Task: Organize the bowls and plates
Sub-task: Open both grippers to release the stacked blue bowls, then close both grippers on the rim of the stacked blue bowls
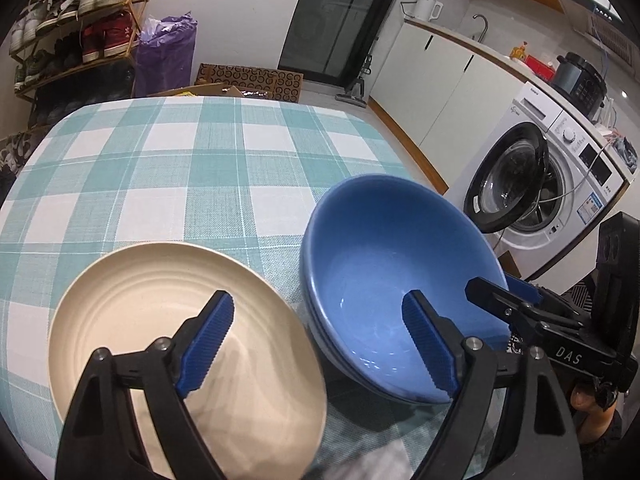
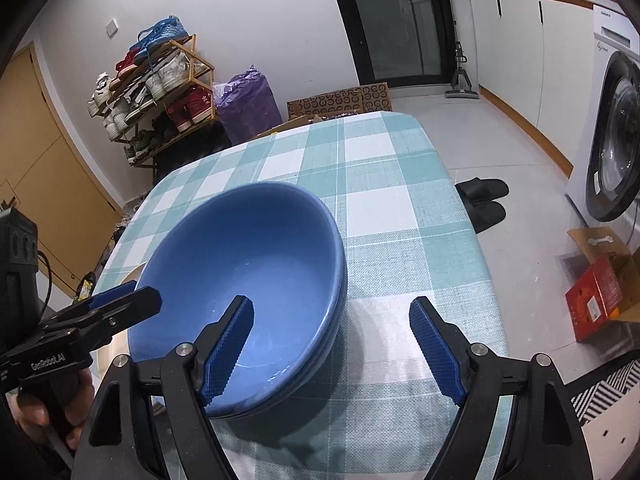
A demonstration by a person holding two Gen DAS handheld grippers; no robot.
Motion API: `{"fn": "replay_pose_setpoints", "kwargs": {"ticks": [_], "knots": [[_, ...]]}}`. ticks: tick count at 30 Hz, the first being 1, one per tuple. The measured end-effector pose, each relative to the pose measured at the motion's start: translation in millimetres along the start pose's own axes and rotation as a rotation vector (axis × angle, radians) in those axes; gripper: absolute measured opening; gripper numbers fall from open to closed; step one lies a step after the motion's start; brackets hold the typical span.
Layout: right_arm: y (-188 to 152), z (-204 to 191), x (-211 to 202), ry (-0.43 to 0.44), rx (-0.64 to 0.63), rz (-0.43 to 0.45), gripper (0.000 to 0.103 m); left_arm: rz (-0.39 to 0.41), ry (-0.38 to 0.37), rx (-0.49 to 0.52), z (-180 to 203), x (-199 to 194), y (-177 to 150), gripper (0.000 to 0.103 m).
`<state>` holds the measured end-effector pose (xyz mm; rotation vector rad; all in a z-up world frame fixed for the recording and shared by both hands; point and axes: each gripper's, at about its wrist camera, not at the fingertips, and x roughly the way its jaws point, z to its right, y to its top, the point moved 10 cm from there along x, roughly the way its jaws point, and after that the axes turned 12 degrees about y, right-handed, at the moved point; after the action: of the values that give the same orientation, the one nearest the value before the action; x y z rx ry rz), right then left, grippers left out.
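Over the counter: left hand-held gripper (image 1: 320, 344) hangs released, jaws wide, nothing between the pads; one finger is over the plate, the other over the bowls.
Right hand-held gripper (image 2: 332, 350): also released and empty, one finger over the bowl's near rim, the other over bare cloth.
Bowls: blue bowls (image 2: 244, 288) sit nested, at least two rims showing, on the checked counter (image 1: 192, 184) near its right edge.
Plate: cream plate (image 1: 160, 320) lies flat just beside the bowls, on their left.
Step in hand: likely clearing away from set-down stacks; draw the fingers up and off without catching a rim, since the bowls stand close to the edge.
Left view only: the whole plate, and how near it lies to the bowls.
Right view only: the counter's far right edge, with slippers (image 2: 484, 200) on the floor below.
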<state>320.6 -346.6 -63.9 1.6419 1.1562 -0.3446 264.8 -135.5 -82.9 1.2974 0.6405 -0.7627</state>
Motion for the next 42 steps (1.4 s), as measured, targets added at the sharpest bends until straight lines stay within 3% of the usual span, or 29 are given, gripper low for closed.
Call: {"fn": "replay_pose_setpoints", "kwargs": {"ticks": [10,17,20,22,26,28,35,42], "knots": [[-6.5,-4.9,15.7,0.037,0.016,-0.017,0.082,-0.032,-0.016,-0.006,2.8,14.1,0.7,0.087],[-8.6,-11.5,17.2,0.064,-0.001,-0.023,0.069,-0.028,-0.031,0.037,15.7,13.2,-0.3,0.085],[-8.6,-13.0,15.8,0.068,-0.006,-0.019,0.064,-0.026,-0.035,0.044,19.5,12.3,0.2,0.076],[-8.3,-13.5,14.8,0.071,-0.006,-0.014,0.060,-0.029,-0.041,0.043,20.1,12.4,-0.3,0.064],[-7.0,-13.6,11.8,0.073,0.001,0.003,0.050,-0.034,-0.055,0.037,20.7,12.1,-1.1,0.058],[-7.1,-11.3,10.5,0.072,0.014,0.009,0.047,-0.036,-0.059,0.032,20.0,11.4,-1.0,0.050],[-7.5,-5.0,2.8,0.072,0.038,0.029,0.035,-0.030,-0.047,0.024,17.4,11.1,-0.4,0.040],[-6.5,-3.5,1.0,0.078,0.041,0.038,0.033,-0.026,-0.035,0.036,15.7,10.8,-1.6,0.036]]}}
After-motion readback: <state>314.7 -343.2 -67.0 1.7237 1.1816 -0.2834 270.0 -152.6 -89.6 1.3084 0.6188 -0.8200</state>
